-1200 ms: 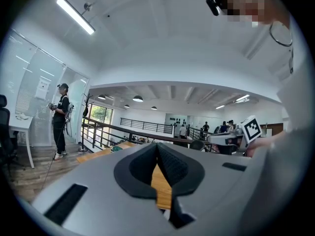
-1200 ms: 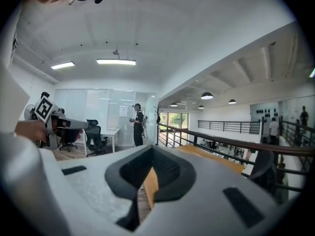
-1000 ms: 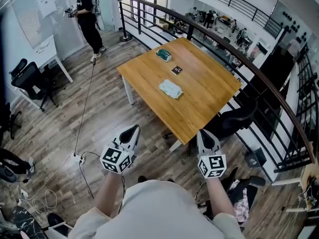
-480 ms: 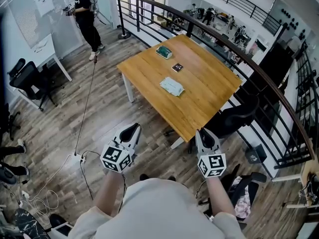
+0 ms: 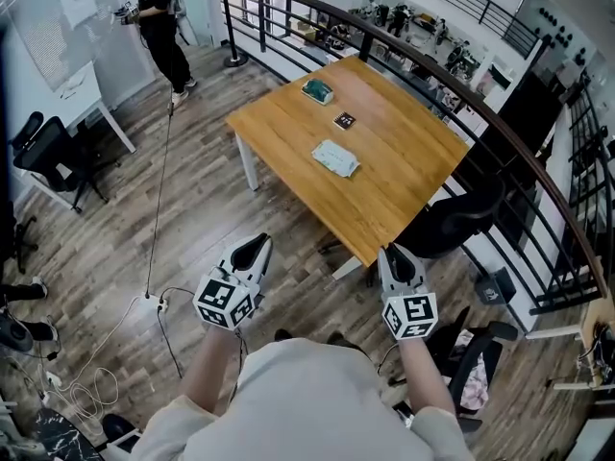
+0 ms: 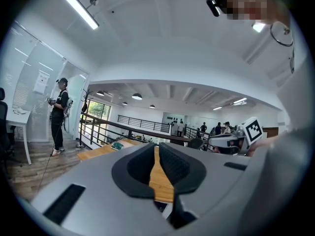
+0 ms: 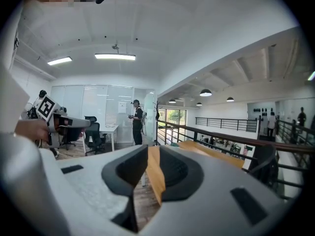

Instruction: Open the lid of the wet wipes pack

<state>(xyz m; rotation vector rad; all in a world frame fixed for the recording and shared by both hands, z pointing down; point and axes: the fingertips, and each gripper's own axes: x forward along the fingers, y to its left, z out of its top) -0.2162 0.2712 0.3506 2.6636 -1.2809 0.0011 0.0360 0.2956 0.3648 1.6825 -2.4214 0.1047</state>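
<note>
The wet wipes pack (image 5: 334,157), pale green-white and flat, lies near the middle of the wooden table (image 5: 404,176). Both grippers hang in the air well short of the table, above the floor. My left gripper (image 5: 254,250) points level towards the table; its jaws are opening, a narrow gap shows in the left gripper view (image 6: 156,151), and nothing is between them. My right gripper (image 5: 397,255) hovers just off the table's near corner, its jaws apart and empty in the right gripper view (image 7: 150,156). The pack's lid is too small to make out.
A green packet (image 5: 316,90) and a small dark square (image 5: 345,120) lie further back on the table. A black railing (image 5: 500,133) runs behind it and a black office chair (image 5: 452,227) stands at its right side. Cables (image 5: 154,301) trail on the floor; a person (image 5: 159,22) stands far left.
The table has slid slightly up and right in the head view and its near corner sits closer to the grippers. Both grippers hold the same pose before the body.
</note>
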